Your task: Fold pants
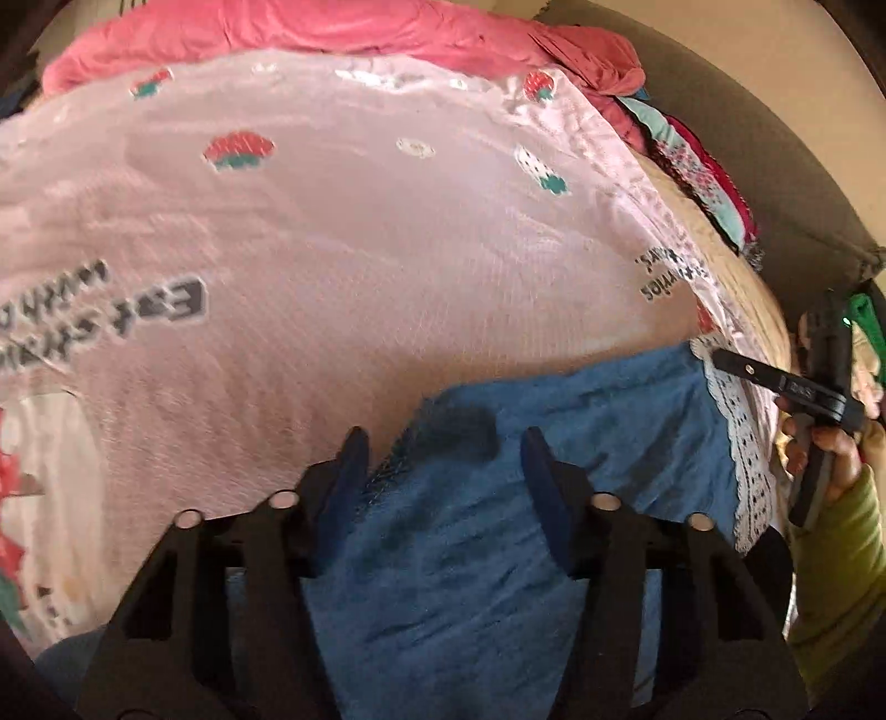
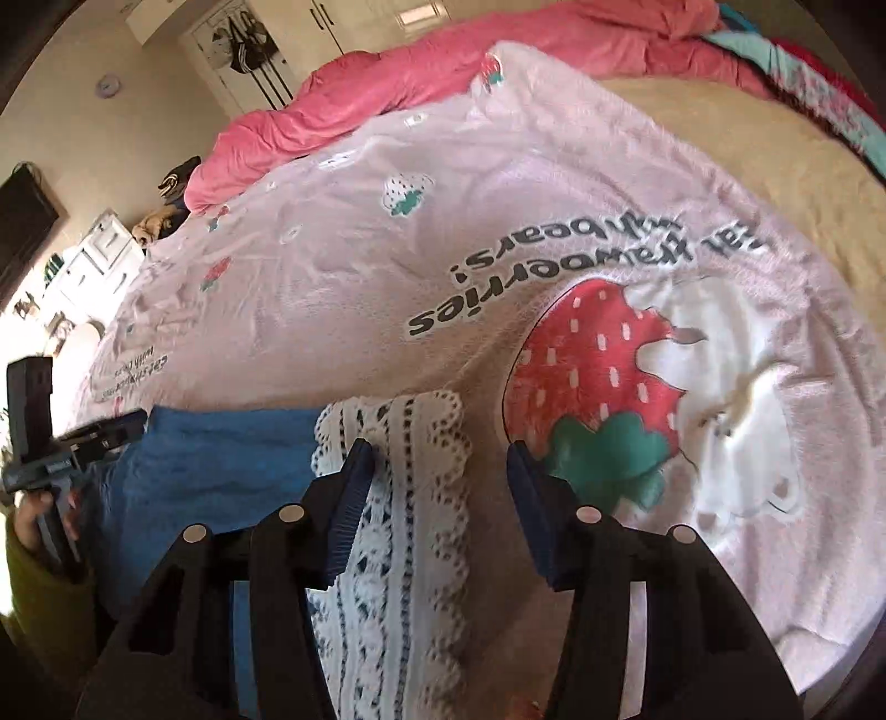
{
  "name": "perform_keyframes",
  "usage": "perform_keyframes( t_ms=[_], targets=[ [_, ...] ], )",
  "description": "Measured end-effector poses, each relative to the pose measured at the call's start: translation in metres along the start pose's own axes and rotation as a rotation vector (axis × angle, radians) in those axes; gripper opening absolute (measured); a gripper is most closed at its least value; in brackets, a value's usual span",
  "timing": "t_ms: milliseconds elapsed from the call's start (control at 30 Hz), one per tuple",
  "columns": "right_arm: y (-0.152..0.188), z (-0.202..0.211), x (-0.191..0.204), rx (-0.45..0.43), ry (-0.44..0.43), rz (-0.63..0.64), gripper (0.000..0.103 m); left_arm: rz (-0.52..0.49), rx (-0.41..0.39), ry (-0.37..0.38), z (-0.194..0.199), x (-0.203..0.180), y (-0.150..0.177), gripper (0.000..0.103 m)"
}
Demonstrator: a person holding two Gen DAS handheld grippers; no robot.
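Note:
Blue pants [image 1: 498, 498] with a white lace hem [image 1: 742, 459] lie on a pink strawberry blanket [image 1: 360, 249] at the near edge of the bed. My left gripper [image 1: 446, 443] is open, its fingers over the frayed blue corner of the pants. My right gripper [image 2: 437, 454] is open over the white lace hem [image 2: 398, 526], with the blue cloth [image 2: 221, 459] to its left. The right gripper also shows at the right edge of the left wrist view [image 1: 714, 357]. The left gripper shows at the left of the right wrist view [image 2: 133, 423].
A crumpled pink duvet [image 1: 310, 33] lies along the far side of the bed. Colourful clothes [image 1: 698, 171] are piled at the far right. The tan bedsheet [image 2: 775, 166] shows beyond the blanket. A wardrobe [image 2: 260, 50] and white shelves [image 2: 94, 249] stand by the wall.

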State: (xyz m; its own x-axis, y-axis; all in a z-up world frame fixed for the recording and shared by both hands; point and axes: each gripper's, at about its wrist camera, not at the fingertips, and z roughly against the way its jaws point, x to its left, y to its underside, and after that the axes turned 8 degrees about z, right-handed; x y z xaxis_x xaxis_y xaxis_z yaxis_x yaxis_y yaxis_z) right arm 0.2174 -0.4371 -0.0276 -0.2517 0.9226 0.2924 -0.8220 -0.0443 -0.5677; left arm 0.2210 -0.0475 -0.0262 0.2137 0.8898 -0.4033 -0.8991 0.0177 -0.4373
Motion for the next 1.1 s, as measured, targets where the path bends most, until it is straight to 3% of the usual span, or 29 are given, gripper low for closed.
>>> perform_keyframes(
  t_ms=[100, 267, 533, 567, 600, 633, 667, 767, 967, 1033, 1100],
  targets=[
    [-0.003, -0.006, 0.002, -0.002, -0.022, 0.010, 0.047, -0.015, 0.009, 0.006, -0.006, -0.001, 0.001, 0.042],
    [-0.003, -0.011, 0.016, 0.007, -0.067, 0.059, 0.030, -0.033, 0.017, 0.050, -0.004, -0.005, 0.004, 0.039],
    [-0.004, -0.019, 0.010, 0.008, -0.085, 0.046, 0.037, 0.025, 0.024, 0.100, -0.010, 0.006, 0.003, 0.041],
    [-0.003, -0.021, 0.011, 0.014, -0.091, 0.048, 0.037, 0.029, 0.022, 0.109, -0.010, 0.006, 0.003, 0.035],
    [-0.002, -0.021, 0.014, 0.018, -0.101, 0.058, 0.035, 0.042, 0.019, 0.121, -0.010, 0.004, 0.003, 0.014],
    [-0.002, -0.020, 0.018, 0.019, -0.119, 0.070, 0.028, 0.059, 0.008, 0.125, -0.009, 0.004, 0.003, 0.006],
    [-0.001, -0.017, 0.021, 0.014, -0.127, 0.083, 0.022, 0.064, -0.004, 0.126, -0.008, 0.004, 0.004, 0.006],
    [0.005, 0.000, 0.040, -0.052, -0.100, 0.164, 0.018, 0.054, -0.052, 0.135, 0.004, -0.001, 0.003, 0.006],
    [-0.023, 0.033, 0.051, -0.194, -0.024, 0.248, 0.016, -0.015, -0.157, 0.076, 0.028, -0.013, -0.003, 0.006],
    [-0.034, 0.023, 0.051, -0.165, -0.014, 0.267, 0.016, -0.040, -0.153, 0.020, 0.019, -0.016, -0.004, 0.006],
    [-0.039, 0.001, 0.048, -0.082, 0.021, 0.278, 0.016, -0.045, -0.137, -0.015, 0.005, -0.015, -0.003, 0.006]
  ],
)
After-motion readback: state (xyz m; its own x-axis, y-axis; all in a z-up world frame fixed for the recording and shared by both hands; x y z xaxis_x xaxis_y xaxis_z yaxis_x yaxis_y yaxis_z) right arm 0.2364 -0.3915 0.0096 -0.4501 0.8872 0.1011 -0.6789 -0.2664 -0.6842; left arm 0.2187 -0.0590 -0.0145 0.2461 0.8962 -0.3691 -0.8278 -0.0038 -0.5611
